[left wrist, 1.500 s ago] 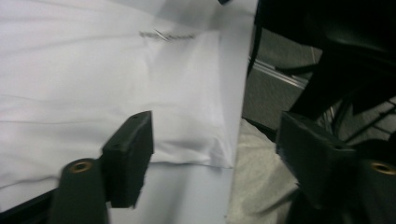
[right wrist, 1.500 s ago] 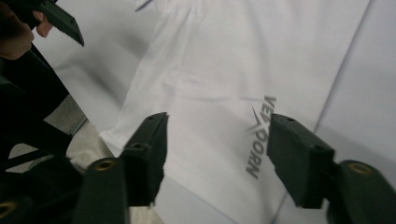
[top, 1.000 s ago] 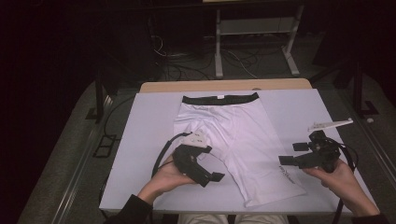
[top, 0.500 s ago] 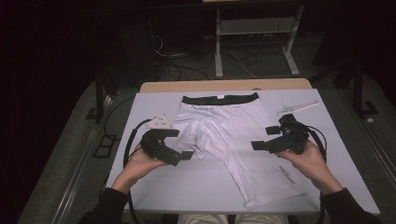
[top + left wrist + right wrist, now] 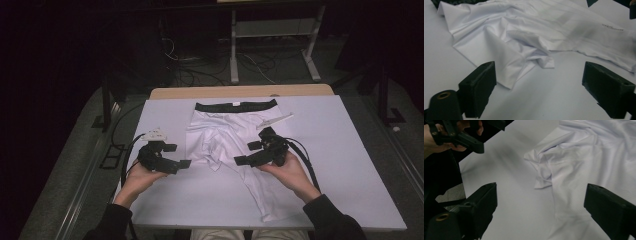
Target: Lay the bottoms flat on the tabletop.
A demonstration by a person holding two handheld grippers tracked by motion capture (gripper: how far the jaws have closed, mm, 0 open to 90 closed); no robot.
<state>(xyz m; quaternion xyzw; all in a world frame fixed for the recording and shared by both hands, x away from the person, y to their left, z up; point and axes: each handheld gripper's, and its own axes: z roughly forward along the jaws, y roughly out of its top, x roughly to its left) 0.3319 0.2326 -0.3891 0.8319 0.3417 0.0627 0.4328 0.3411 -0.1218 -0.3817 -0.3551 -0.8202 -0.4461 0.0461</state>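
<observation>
White shorts (image 5: 232,142), thin smooth knit, black waistband (image 5: 236,105); lay mid-table (image 5: 345,165), one leg crumpled, the other stretched toward the near edge. Small print on that leg (image 5: 612,27) was too blurred to read. Left gripper (image 5: 181,156), black, blocky jaws spread wide, empty, just left of the fabric. Right gripper (image 5: 248,152), jaws likewise parted, empty, above the stretched leg; whether touching could not be told.
</observation>
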